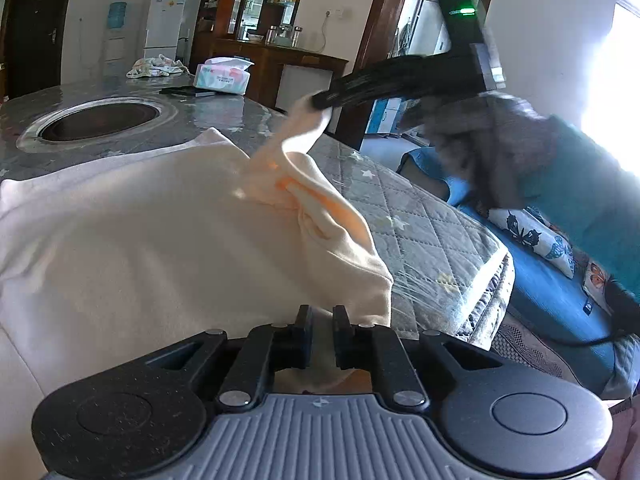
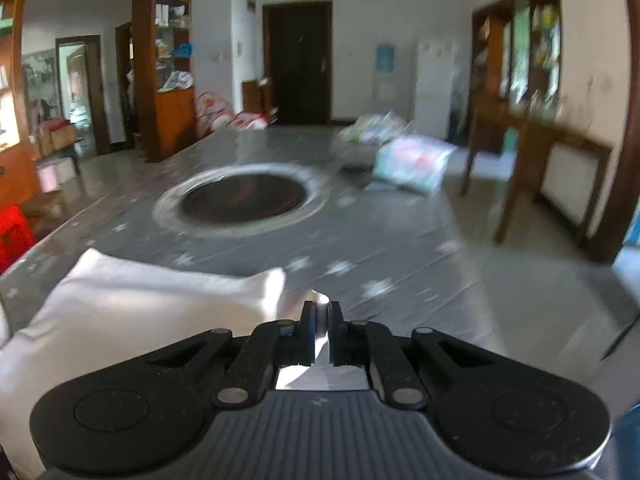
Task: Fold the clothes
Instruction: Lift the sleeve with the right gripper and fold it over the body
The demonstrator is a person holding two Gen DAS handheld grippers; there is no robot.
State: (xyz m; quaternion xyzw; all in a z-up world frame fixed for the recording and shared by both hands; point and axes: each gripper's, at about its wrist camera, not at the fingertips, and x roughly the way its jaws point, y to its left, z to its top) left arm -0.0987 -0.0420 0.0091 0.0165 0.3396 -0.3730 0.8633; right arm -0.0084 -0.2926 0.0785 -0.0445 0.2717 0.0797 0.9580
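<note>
- Two tongs on one cream garment, which lies spread over the near end of the bench with one corner pulled up off the surface.
- Right tongs, seen from the left wrist view, pinch that raised corner, and the cloth hangs from them in a twisted strip down to the main pile. In their own view the right tongs are nearly closed with a thin bit of pale fabric clamped between the fingers.
- Left tongs sit low at the garment's near edge, jaws narrow with a small gap. Fabric shows in and behind the gap, but can't tell if they actually grip it.
- The gloved hand and a teal sleeve holding the right tongs are blurred.
- Other stuff on the bench: a round recessed burner hole just past the garment, a tissue pack further back, and a crumpled cloth at the far end, all well apart from the garment.
- A quilted star-print cover drapes the bench's right edge, with a blue sofa below it.
</note>
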